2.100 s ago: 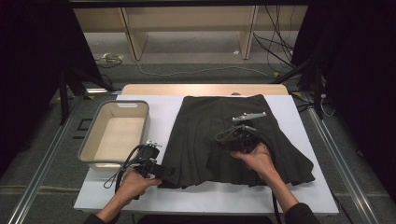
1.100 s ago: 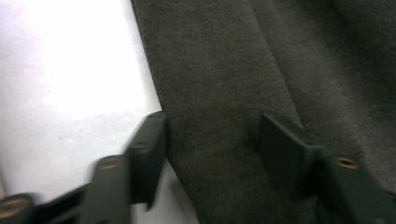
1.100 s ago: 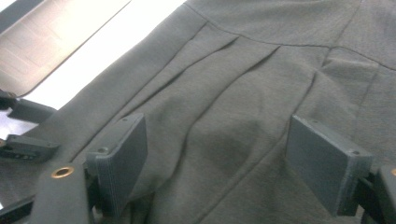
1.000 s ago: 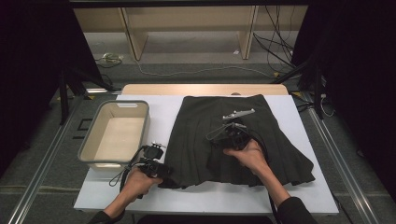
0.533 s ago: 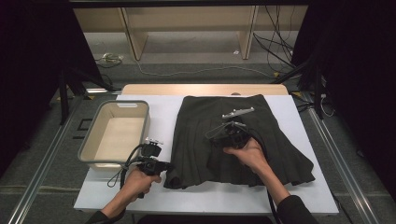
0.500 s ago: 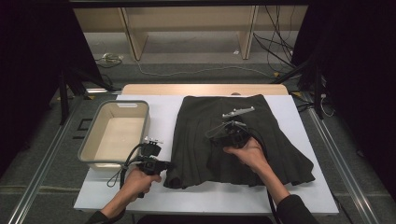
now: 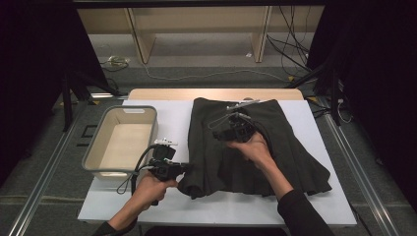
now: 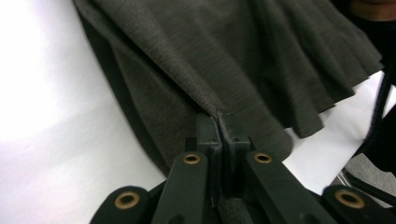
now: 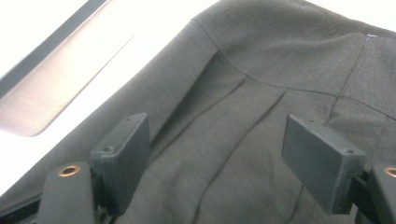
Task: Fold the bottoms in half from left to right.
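A dark grey skirt lies spread on the white table cover, waistband at the far side. My left gripper is at the skirt's near left corner, shut on the hem, which it holds bunched and a little off the table. In the left gripper view the jaws meet on a fold of the skirt. My right gripper hovers over the skirt's upper middle, open. In the right gripper view its pads stand wide apart above the skirt, with nothing between them.
A shallow beige bin stands on the table's left side, close to my left hand. Cables trail from both grippers. The table's wooden far edge and metal side rails border the work area.
My left gripper has closed on the skirt's near left corner and lifted it up and inward. My right gripper has drifted a little toward the waistband, still open.
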A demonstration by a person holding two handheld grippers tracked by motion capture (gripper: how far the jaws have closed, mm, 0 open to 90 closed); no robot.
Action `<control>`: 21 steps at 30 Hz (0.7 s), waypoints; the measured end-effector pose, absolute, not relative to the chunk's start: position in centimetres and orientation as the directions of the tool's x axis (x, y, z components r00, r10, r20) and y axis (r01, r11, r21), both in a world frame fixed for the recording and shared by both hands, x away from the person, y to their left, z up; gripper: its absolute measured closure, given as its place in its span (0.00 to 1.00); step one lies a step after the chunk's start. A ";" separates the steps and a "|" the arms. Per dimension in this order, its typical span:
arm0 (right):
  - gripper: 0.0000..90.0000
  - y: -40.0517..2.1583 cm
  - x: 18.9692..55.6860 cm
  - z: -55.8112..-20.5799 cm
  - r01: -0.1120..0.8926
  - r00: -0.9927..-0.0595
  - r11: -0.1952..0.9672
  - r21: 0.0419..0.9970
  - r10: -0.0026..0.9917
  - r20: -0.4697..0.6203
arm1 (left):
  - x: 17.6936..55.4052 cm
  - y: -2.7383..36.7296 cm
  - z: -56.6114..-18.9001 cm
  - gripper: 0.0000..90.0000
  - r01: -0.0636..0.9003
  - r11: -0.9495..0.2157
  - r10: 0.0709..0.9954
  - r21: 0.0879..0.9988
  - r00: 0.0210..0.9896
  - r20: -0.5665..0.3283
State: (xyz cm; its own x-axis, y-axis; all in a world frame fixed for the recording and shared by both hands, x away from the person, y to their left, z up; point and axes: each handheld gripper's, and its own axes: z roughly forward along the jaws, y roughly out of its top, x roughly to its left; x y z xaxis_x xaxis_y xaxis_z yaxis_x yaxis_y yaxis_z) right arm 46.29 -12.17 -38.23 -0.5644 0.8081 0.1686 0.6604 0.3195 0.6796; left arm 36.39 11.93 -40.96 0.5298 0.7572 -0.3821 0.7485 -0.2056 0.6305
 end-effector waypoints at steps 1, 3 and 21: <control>0.27 -12.1 46.6 -38.2 0.666 -0.559 0.314 0.676 0.810 0.174 | 36.3 11.7 -40.7 0.98 0.745 -0.209 0.753 0.634 0.536 -0.381; 0.27 -11.8 47.1 -38.0 0.671 -0.553 0.315 0.671 0.816 0.170 | 36.3 11.2 -40.4 0.98 0.734 -0.216 0.744 0.644 0.550 -0.378; 0.28 -9.4 50.2 -37.2 0.707 -0.535 0.304 0.639 0.821 0.202 | 35.7 7.9 -37.9 0.98 0.671 -0.255 0.692 0.697 0.630 -0.353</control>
